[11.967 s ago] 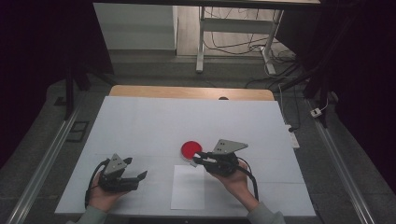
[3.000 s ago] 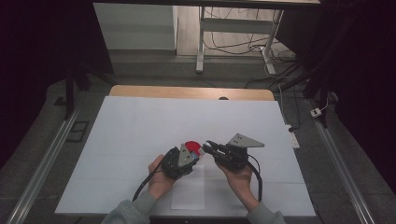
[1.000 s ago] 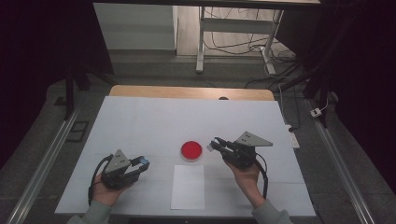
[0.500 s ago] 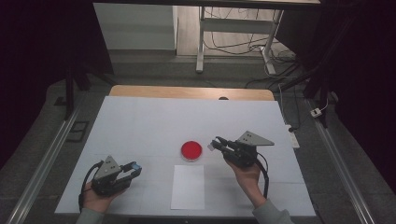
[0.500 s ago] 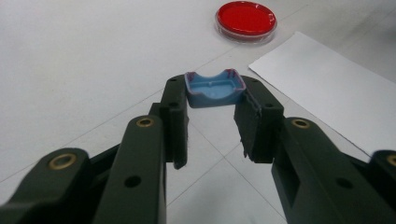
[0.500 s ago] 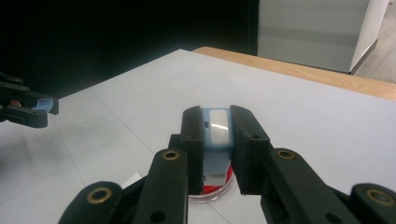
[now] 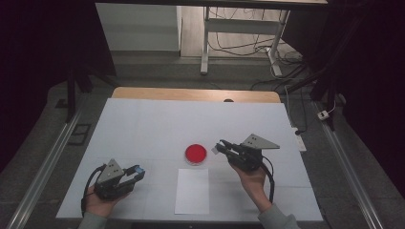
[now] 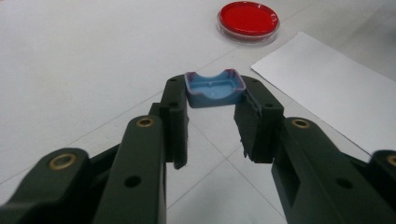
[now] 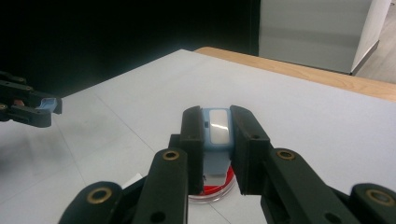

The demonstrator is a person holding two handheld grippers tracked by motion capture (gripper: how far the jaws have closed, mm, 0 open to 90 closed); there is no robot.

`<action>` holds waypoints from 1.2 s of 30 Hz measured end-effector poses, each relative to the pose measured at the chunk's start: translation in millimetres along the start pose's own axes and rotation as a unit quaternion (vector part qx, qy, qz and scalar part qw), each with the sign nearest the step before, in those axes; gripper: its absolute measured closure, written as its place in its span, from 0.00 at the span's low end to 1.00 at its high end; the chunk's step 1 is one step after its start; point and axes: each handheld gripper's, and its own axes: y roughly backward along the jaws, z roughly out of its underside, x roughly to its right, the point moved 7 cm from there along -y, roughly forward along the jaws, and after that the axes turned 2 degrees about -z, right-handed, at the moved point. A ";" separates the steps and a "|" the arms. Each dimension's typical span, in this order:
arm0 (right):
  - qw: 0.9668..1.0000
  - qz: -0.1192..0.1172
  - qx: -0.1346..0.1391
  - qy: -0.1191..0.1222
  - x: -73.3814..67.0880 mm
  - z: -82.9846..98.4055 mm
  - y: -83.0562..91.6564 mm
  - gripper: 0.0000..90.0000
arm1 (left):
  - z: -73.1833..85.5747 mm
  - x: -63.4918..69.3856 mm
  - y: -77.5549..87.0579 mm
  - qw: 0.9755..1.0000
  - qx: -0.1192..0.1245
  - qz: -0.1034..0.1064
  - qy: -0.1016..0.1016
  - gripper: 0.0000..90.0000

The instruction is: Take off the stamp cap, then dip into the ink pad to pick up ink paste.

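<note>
While gripping, hands (image 7: 249,177) rest apart.

Dark room; grey floor (image 7: 157,67), white table legs (image 7: 205,43), cables (image 7: 239,45).

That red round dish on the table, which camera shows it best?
The left gripper view: the red dish lies whole and unobstructed beyond the blue cap held in the left gripper. The high view shows the dish whole but small. In the right gripper view the right gripper hides most of the dish.
</note>
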 end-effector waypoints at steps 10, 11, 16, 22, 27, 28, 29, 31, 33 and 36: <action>1.000 -0.005 0.000 0.004 -3.1 -2.1 -2.3 0.84 | -0.2 -0.2 -1.4 1.000 -0.001 -0.001 -0.002 0.72; 1.000 -0.006 -0.002 0.006 -3.9 -1.8 -3.2 0.84 | -0.6 -0.3 -1.2 1.000 0.000 -0.001 -0.001 0.72; 1.000 -0.010 -0.009 0.014 -8.1 -1.6 -9.1 0.84 | -0.1 -1.2 -1.2 1.000 0.000 0.000 0.002 0.72; 1.000 -0.011 -0.013 0.017 -10.3 -3.4 -14.6 0.84 | 0.1 -0.4 -2.3 1.000 -0.002 0.003 0.001 0.72; 1.000 -0.014 -0.018 0.021 -11.9 -3.6 -21.2 0.84 | 0.3 -0.1 -3.9 1.000 -0.003 0.002 0.001 0.72; 0.999 -0.015 -0.019 0.021 -12.1 -3.7 -22.3 0.84 | 0.5 -0.2 -4.0 1.000 -0.003 0.002 0.001 0.72; 0.999 -0.015 -0.020 0.021 -12.3 -3.7 -23.3 0.84 | 0.6 -0.3 -4.1 1.000 -0.003 0.002 0.001 0.72; 0.999 -0.017 -0.022 0.023 -12.1 -4.1 -25.4 0.84 | 0.6 -0.3 -3.9 1.000 -0.003 0.002 0.001 0.72; 0.999 -0.017 -0.025 0.023 -11.5 -4.5 -27.8 0.84 | 0.5 -0.3 -3.9 1.000 -0.003 0.003 0.001 0.72; 0.999 -0.017 -0.031 0.022 -10.9 -3.8 -31.9 0.84 | 0.7 0.1 -4.7 1.000 -0.004 0.004 0.000 0.72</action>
